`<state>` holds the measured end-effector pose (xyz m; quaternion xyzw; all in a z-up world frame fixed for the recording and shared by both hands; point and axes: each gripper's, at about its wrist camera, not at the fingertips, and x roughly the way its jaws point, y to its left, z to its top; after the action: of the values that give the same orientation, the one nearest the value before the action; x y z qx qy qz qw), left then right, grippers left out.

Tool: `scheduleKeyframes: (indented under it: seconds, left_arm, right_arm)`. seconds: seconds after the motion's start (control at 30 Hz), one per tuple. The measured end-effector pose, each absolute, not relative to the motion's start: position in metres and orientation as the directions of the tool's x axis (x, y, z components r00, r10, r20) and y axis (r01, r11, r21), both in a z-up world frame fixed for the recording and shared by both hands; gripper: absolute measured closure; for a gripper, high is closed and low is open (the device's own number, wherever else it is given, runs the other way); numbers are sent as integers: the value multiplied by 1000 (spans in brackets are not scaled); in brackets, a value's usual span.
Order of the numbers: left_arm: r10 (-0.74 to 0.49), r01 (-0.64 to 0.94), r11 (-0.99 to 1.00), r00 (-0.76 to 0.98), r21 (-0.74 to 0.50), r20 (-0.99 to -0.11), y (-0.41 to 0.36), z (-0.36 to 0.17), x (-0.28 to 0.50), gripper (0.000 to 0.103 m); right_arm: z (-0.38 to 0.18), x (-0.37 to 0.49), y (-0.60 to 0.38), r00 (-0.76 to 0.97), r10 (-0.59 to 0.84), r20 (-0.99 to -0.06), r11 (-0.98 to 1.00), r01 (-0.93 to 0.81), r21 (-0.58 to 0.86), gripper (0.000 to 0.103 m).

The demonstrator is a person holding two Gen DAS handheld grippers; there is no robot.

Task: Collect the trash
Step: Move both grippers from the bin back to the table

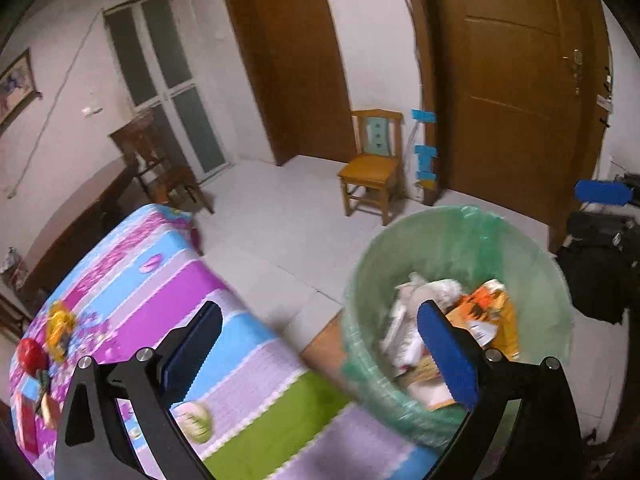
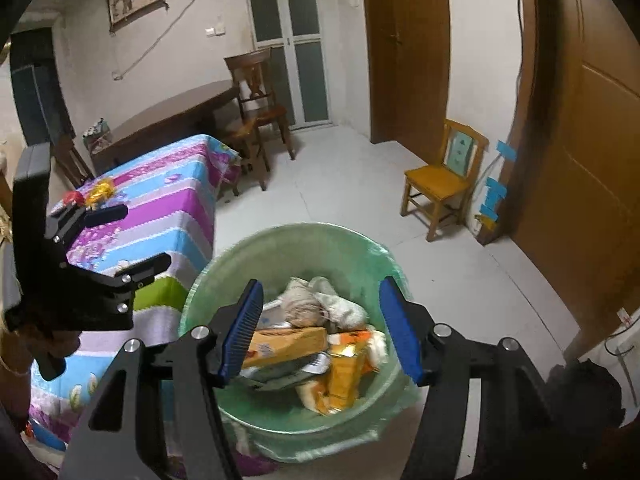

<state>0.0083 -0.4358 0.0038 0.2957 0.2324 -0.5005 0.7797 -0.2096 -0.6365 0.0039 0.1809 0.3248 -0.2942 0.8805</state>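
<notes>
A round bin lined with a green bag (image 1: 480,236) (image 2: 248,248) stands on the floor beside the table and holds crumpled paper, cardboard and orange wrappers (image 2: 344,360). My right gripper (image 2: 324,330) is open and empty, right above the bin. My left gripper (image 1: 324,350) is open and empty, over the gap between the table edge and the bin; it also shows at the left of the right wrist view (image 2: 120,236). On the striped tablecloth (image 1: 248,360) lie a yellow wrapper (image 1: 58,330), a red object (image 1: 33,354) and other bits at the far left.
A small yellow wooden chair (image 1: 372,168) stands by the wall between two brown doors. A dark wooden table and chairs (image 2: 256,120) stand behind the striped table. Black bags (image 1: 600,264) lie on the floor at the right. The floor is pale tile.
</notes>
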Motion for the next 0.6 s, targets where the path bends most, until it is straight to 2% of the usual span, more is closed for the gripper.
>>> scheduleKeyframes:
  seconds: [0.17, 0.27, 0.4, 0.5, 0.6]
  left_arm:
    - [-610, 855, 464, 498, 232, -616, -386, 4, 45, 5]
    - [-578, 800, 565, 559, 204, -594, -348, 8, 76, 6]
    - [-481, 685, 709, 642, 165, -597, -277, 6, 132, 6]
    - [-373, 563, 810, 709, 163, -598, -225, 4, 179, 6]
    - [-295, 460, 878, 737, 132, -608, -180, 4, 227, 11]
  right_arm:
    - [19, -191, -615, 687, -405, -603, 788, 596, 151, 45]
    - [29, -180, -599, 746, -414, -522, 802, 570, 179, 32]
    - [36, -151, -583, 810, -387, -441, 831, 513, 214, 32]
    - [37, -120, -574, 843, -330, -425, 854, 459, 245, 32]
    - [35, -91, -563, 865, -275, -419, 870, 409, 274, 32]
